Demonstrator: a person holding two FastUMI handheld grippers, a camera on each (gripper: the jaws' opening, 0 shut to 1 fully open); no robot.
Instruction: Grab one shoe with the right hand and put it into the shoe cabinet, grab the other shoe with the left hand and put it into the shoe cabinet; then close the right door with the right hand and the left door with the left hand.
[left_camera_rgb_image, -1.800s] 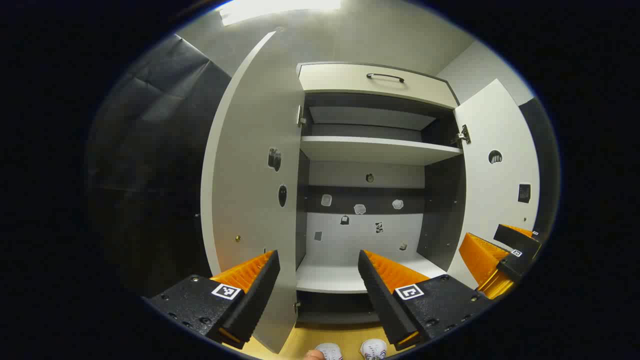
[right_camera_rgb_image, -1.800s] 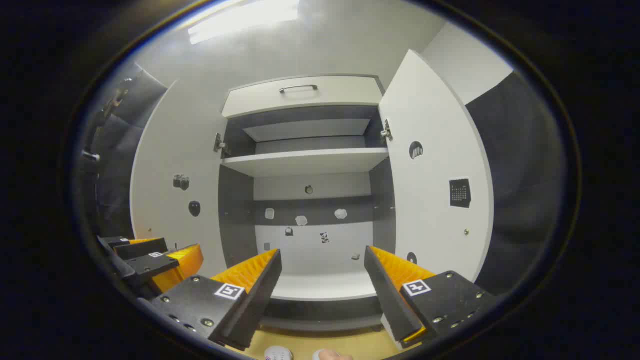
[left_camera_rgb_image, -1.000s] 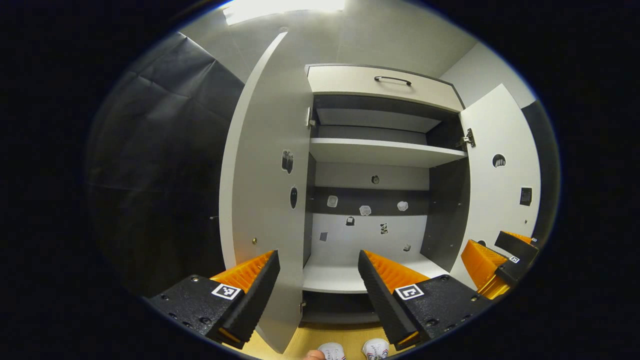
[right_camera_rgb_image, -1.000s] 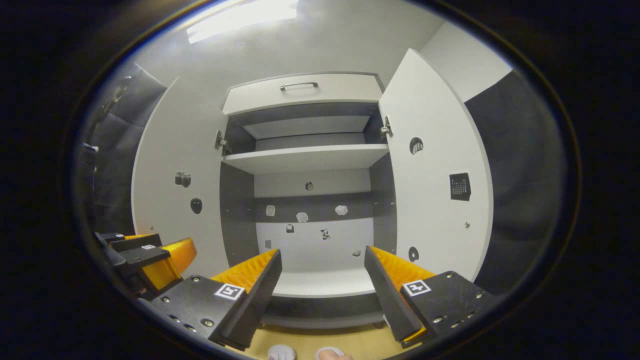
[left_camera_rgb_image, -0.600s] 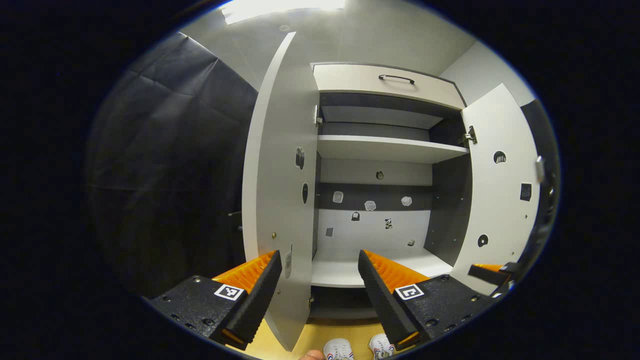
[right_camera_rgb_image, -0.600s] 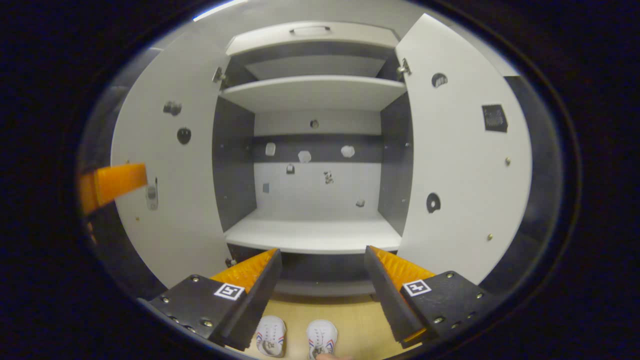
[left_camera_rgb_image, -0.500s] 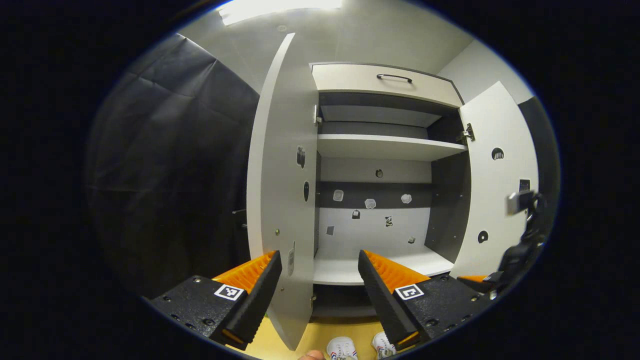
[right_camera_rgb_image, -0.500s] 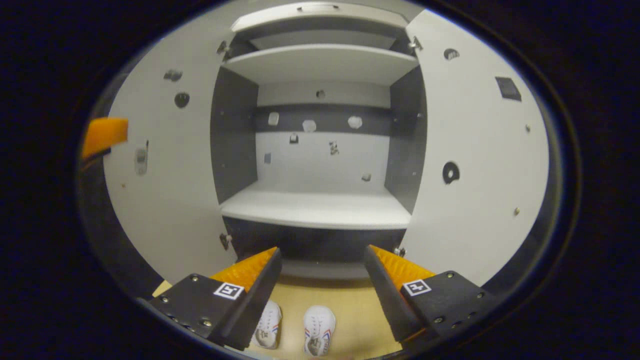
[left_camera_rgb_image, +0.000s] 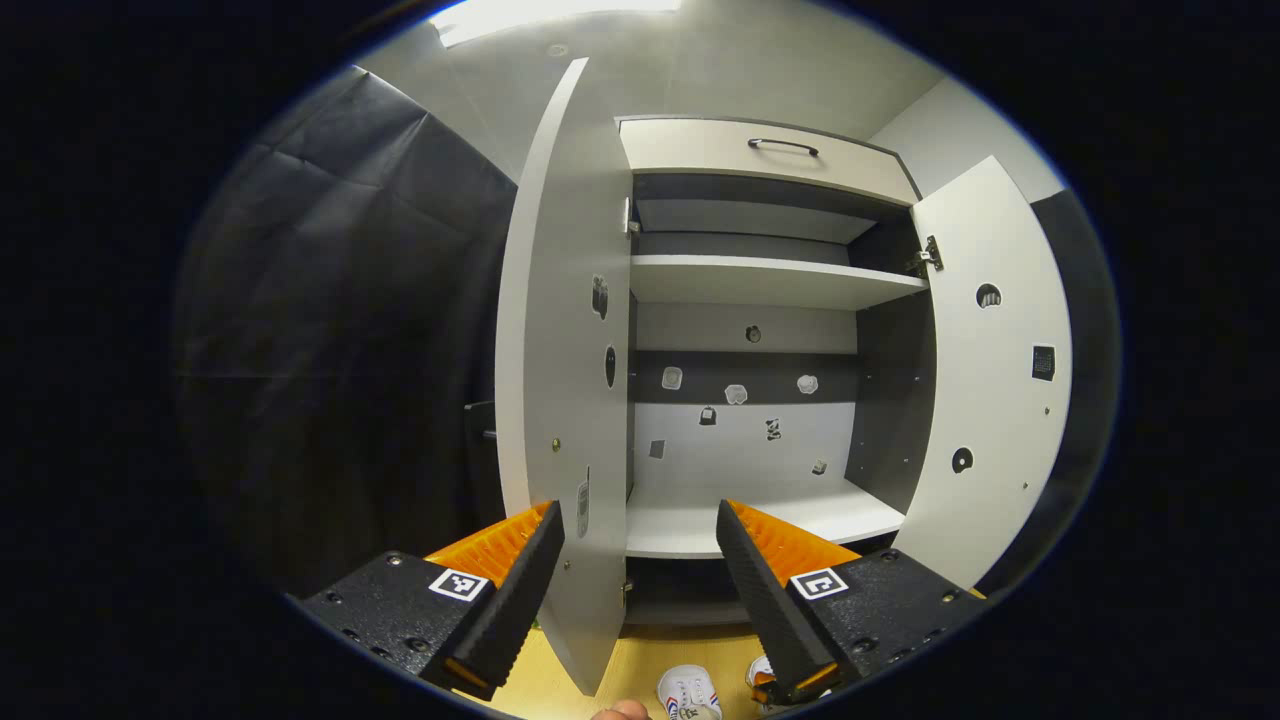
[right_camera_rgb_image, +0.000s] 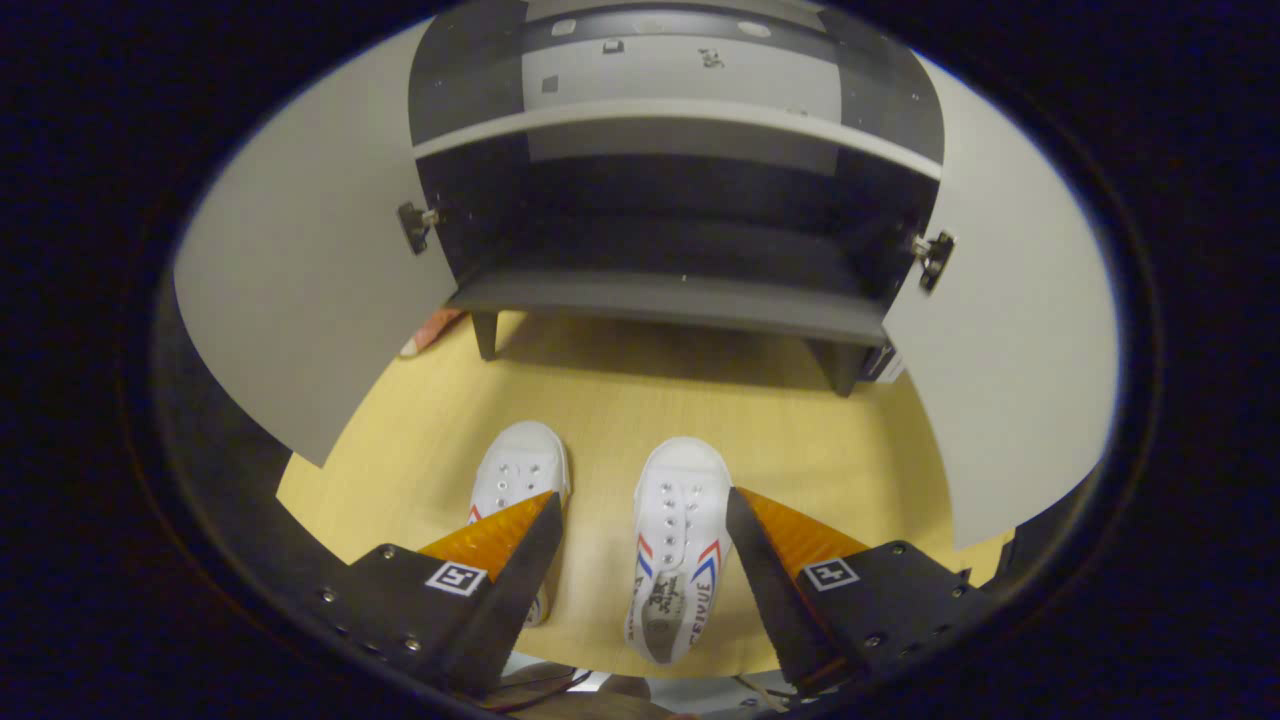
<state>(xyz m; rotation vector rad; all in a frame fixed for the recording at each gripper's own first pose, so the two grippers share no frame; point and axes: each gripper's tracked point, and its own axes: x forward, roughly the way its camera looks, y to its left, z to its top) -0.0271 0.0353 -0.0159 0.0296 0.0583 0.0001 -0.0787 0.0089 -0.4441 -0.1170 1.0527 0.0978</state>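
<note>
Two white sneakers stand side by side on the wooden floor, toes toward the cabinet. In the right gripper view the right shoe (right_camera_rgb_image: 677, 540) lies between the fingers of my open right gripper (right_camera_rgb_image: 642, 545), which hangs above it; the left shoe (right_camera_rgb_image: 518, 478) is partly hidden behind one finger. The shoe cabinet (right_camera_rgb_image: 668, 300) stands beyond with both doors open. In the left gripper view my left gripper (left_camera_rgb_image: 640, 560) is open and held higher, facing the cabinet (left_camera_rgb_image: 760, 290); one shoe (left_camera_rgb_image: 689, 692) peeks out at the bottom edge.
The left door (left_camera_rgb_image: 565, 400) stands edge-on just beyond my left gripper; the right door (left_camera_rgb_image: 995, 380) swings wide. Inside are a white lower shelf (left_camera_rgb_image: 760, 520) and an upper shelf (left_camera_rgb_image: 770, 283), with a drawer (left_camera_rgb_image: 760, 160) on top. The doors (right_camera_rgb_image: 290, 300) flank the floor (right_camera_rgb_image: 640, 400).
My right gripper has tipped steeply downward and dropped toward the floor, bringing both shoes into its view. My left gripper has drifted slightly right, and the right gripper has left its view.
</note>
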